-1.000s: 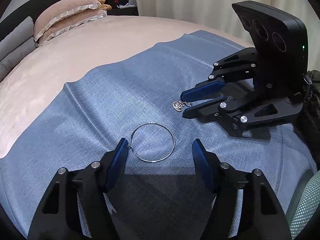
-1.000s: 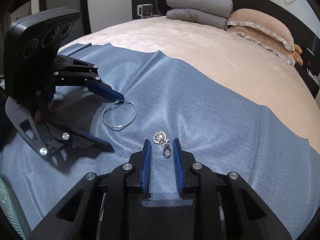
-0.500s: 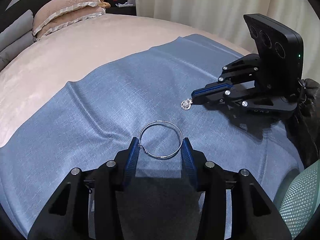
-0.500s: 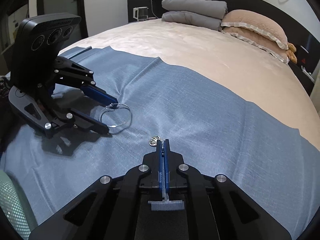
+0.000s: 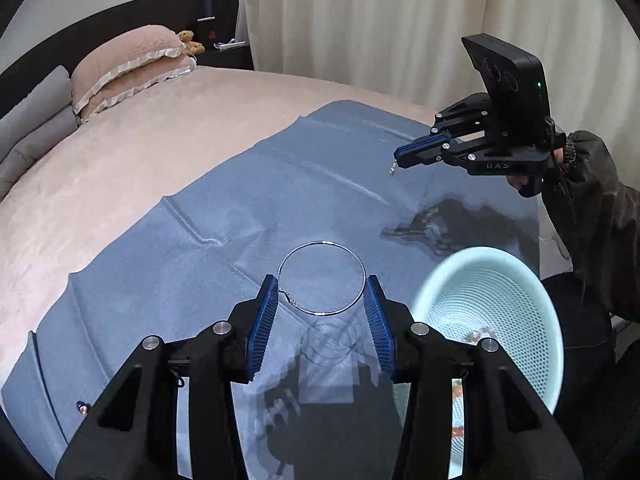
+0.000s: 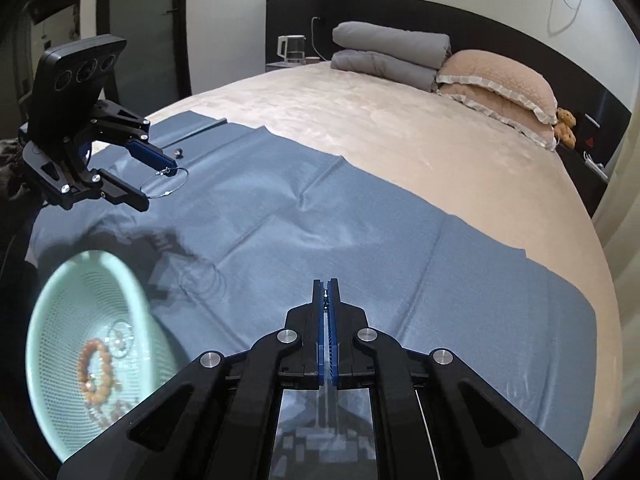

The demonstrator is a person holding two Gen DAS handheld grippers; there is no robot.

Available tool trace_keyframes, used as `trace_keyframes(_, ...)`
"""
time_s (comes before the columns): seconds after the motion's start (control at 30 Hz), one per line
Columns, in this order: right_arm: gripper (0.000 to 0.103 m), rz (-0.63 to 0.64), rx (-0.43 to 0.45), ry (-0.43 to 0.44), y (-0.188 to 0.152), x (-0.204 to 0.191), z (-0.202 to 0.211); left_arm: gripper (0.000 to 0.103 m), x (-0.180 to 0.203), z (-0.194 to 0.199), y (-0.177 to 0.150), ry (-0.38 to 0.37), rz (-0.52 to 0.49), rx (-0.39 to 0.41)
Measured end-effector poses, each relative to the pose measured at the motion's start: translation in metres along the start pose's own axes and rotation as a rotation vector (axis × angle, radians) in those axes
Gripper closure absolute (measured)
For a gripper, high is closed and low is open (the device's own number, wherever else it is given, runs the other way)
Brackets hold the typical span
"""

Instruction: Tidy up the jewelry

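A thin silver bangle (image 5: 320, 243) is pinched across its width by my left gripper (image 5: 321, 284), and both hang above the blue cloth (image 5: 192, 280). The right wrist view shows the same left gripper (image 6: 158, 188) and bangle (image 6: 185, 180) up in the air at the left. My right gripper (image 5: 396, 158) is shut on a small silver pendant (image 5: 393, 169) that dangles below its tips. In its own view the right gripper (image 6: 326, 284) has its pads pressed together and the pendant is almost hidden. A mint mesh basket (image 5: 492, 256) sits below, near the bed's edge.
The basket (image 6: 40, 300) holds an orange bead bracelet (image 6: 94, 368) and other small pieces. A tiny bead (image 6: 178, 152) lies on the cloth's far left part. Pillows (image 6: 500, 76) and folded grey bedding (image 6: 392, 56) sit at the headboard. A dark sleeve (image 5: 592, 208) holds the right gripper.
Both grippers closed on their pieces, the left on the bangle and the right on the pendant, then rose off the cloth and drew back. The mint basket came into view.
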State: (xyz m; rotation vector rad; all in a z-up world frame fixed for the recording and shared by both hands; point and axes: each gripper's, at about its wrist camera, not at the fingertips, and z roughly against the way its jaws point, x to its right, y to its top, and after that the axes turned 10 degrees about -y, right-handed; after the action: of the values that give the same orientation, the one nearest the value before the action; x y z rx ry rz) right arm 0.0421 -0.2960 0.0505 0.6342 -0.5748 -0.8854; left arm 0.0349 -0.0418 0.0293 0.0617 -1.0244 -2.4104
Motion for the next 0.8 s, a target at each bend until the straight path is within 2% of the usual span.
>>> trace_keyframes(0.17,0.101,0.078,0.06,0.033,0.005,-0.044,0.057,0.058,0.049,0.032,-0.014,-0.018,-0.051,0.0)
trace_keyframes(0.23,0.101,0.109,0.059,0.044,0.001,-0.063,0.069,0.057,0.064,0.036,-0.024,-0.044,-0.048,-0.009)
trace_keyframes(0.33,0.101,0.126,0.04,0.071,-0.013,-0.087,0.074,0.057,0.085,0.032,-0.038,-0.07,-0.047,-0.025)
trace_keyframes(0.5,0.101,0.141,-0.018,0.078,-0.042,-0.12,0.062,0.056,0.109,0.007,-0.064,-0.048,-0.039,-0.085)
trace_keyframes(0.6,0.1,0.149,-0.052,0.05,-0.055,-0.13,0.052,0.043,0.112,-0.006,-0.076,0.033,-0.03,-0.137)
trace_keyframes(0.67,0.099,0.142,-0.06,0.043,-0.06,-0.134,0.053,0.036,0.115,-0.003,-0.081,0.034,-0.03,-0.13)
trace_keyframes(0.7,0.099,0.141,-0.058,0.043,-0.061,-0.135,0.055,0.028,0.115,-0.001,-0.081,0.041,-0.029,-0.121)
trace_keyframes(0.73,0.093,0.146,-0.05,0.03,-0.062,-0.135,0.057,0.021,0.116,0.002,-0.082,0.049,-0.031,-0.108)
trace_keyframes(0.77,0.079,0.148,-0.039,0.012,-0.061,-0.136,0.06,0.02,0.114,0.006,-0.081,0.053,-0.032,-0.095)
trace_keyframes(0.8,0.06,0.142,-0.025,-0.006,-0.061,-0.134,0.063,0.017,0.115,0.01,-0.081,0.057,-0.029,-0.082)
